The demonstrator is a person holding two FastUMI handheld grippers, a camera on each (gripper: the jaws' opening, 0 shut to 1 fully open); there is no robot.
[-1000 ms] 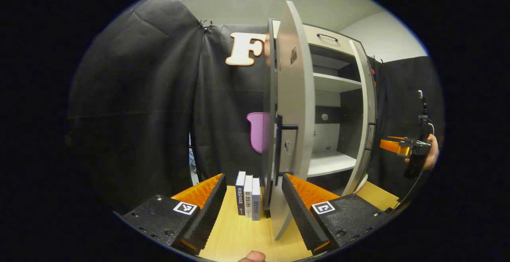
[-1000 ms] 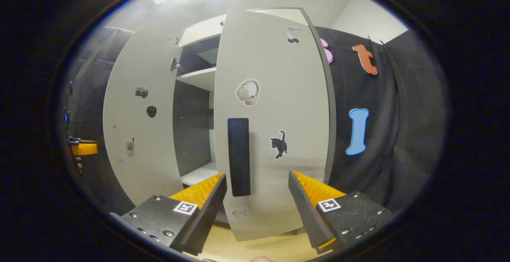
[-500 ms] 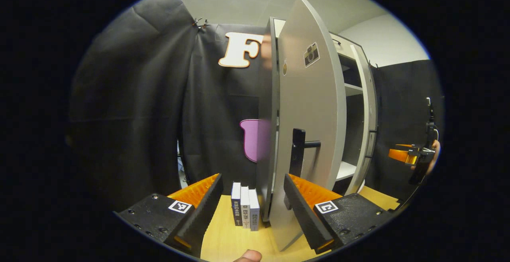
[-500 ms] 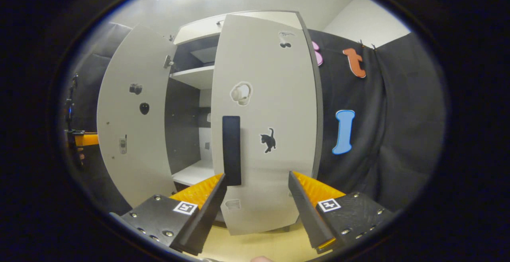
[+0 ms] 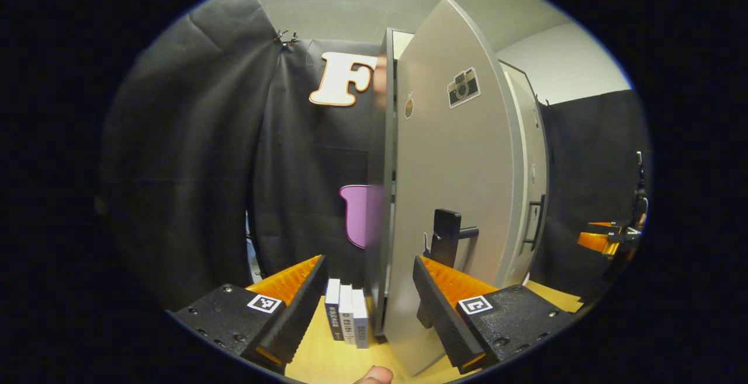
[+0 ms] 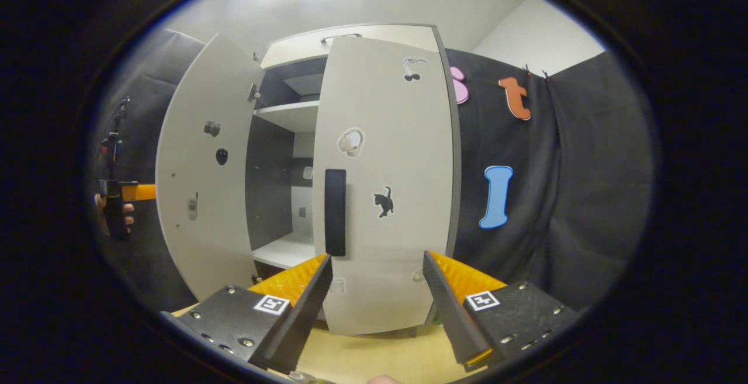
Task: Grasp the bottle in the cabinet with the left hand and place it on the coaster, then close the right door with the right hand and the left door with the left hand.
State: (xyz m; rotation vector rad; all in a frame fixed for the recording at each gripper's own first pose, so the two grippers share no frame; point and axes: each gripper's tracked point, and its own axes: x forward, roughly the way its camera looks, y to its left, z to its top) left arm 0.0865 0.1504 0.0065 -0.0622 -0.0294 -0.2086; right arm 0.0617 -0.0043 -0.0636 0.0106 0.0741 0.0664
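The cabinet (image 6: 350,42) stands on a wooden table (image 6: 374,357) against the black cloth wall, its pale doors taller than anything else around. In the right gripper view the right door (image 6: 397,162) lies nearly flush with the cabinet front, its dark vertical handle (image 6: 335,211) near the inner edge and small stickers, a cat (image 6: 383,201) among them, scattered on its face. The left door (image 6: 198,179) stands partly open, swung out to the left, and through the gap between the two doors the shelves (image 6: 292,114) show bare. In the left gripper view the left door (image 5: 461,197) is seen at a steep angle, close ahead, with a camera sticker (image 5: 463,87) high on it and its black handle (image 5: 447,244) low down, just above the near finger. The left gripper (image 5: 369,299) is spread wide with nothing between its fingers; its right-hand finger (image 5: 435,296) sits just beside the door's lower face, though contact cannot be judged. Three books (image 5: 346,320) stand upright on the table between the fingers, beside the cabinet's side wall. The right gripper (image 6: 377,299) is likewise spread wide and holds nothing, pointed at the lower part of the right door and apart from it. Each view catches the other gripper far off at its edge, held in a hand (image 6: 120,214). The bottle and coaster cannot be made out from these angles.
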